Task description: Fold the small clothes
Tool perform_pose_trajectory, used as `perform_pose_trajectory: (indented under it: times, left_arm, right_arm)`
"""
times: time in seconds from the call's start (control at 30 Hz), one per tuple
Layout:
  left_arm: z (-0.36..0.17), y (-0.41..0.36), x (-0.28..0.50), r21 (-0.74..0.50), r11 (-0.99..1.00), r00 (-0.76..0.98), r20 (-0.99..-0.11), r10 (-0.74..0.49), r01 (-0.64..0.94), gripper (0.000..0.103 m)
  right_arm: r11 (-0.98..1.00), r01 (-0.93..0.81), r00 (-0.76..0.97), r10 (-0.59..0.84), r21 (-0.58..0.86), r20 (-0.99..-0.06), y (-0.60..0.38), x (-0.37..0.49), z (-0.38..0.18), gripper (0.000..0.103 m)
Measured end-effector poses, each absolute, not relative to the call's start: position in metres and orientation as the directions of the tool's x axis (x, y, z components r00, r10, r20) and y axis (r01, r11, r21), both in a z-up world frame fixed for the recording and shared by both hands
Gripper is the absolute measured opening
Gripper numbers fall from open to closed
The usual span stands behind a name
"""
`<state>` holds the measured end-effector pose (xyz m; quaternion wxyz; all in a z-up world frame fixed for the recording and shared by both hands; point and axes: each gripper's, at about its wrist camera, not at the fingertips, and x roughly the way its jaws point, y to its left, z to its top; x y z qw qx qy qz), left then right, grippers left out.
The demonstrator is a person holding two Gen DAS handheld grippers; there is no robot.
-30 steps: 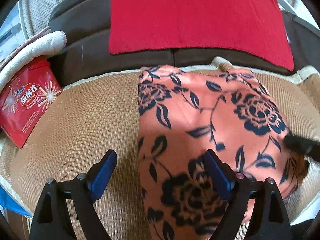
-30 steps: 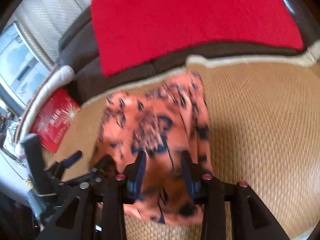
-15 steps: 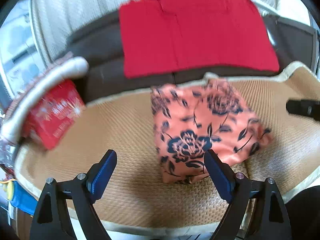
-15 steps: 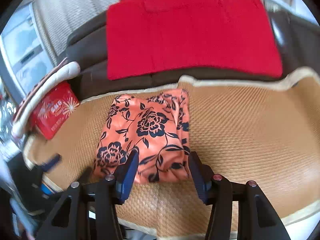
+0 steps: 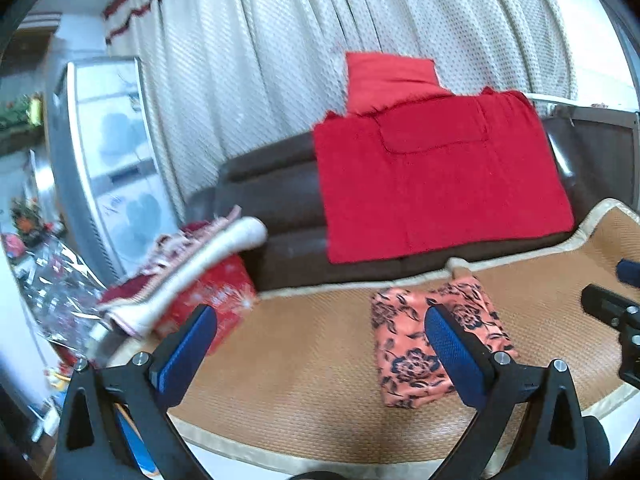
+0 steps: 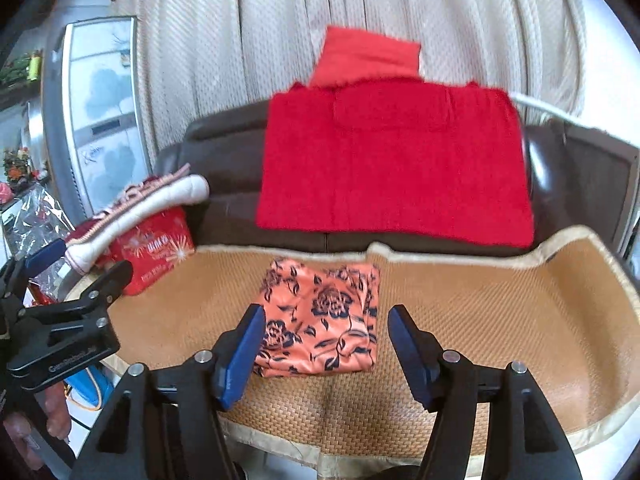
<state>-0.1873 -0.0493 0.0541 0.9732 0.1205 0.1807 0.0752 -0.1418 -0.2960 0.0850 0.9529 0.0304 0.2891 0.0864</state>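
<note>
The orange floral garment [image 6: 320, 316] lies folded into a compact rectangle on the woven mat [image 6: 500, 320], near the mat's far edge (a red cloth [image 6: 392, 164] drapes the dark sofa back behind it). The right gripper [image 6: 322, 354] hangs above the garment's near edge, jaws spread and just opening, nothing between them. The left gripper [image 5: 320, 354] hangs to the garment's left, jaws just opened wide and empty, beside a red packet [image 5: 216, 300].

A dark brown sofa [image 6: 224, 168] carries a woven tan seat mat [image 6: 500, 312] with a pale border. A red towel [image 6: 392, 160] drapes its backrest. Cream textured curtains [image 6: 260, 32] hang behind. A silver refrigerator [image 6: 100, 112] stands at left.
</note>
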Motion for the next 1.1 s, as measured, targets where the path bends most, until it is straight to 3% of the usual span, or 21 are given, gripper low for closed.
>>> perform_pose_trajectory:
  times: [0.53, 1.1]
  left_arm:
    - [0.114, -0.046, -0.249, 0.219, 0.968, 0.953, -0.247, 0.173, -0.119, 0.103]
    - [0.131, -0.03, -0.263, 0.154, 0.981, 0.952, -0.265, 0.153, -0.115, 0.103]
  right_arm:
    - [0.988, -0.126, 0.86, 0.153, 0.088, -0.486, -0.289, -0.208, 0.137, 0.071]
    - [0.988, -0.096, 0.878, 0.142, 0.122, -0.457, -0.282, -0.219, 0.152, 0.071]
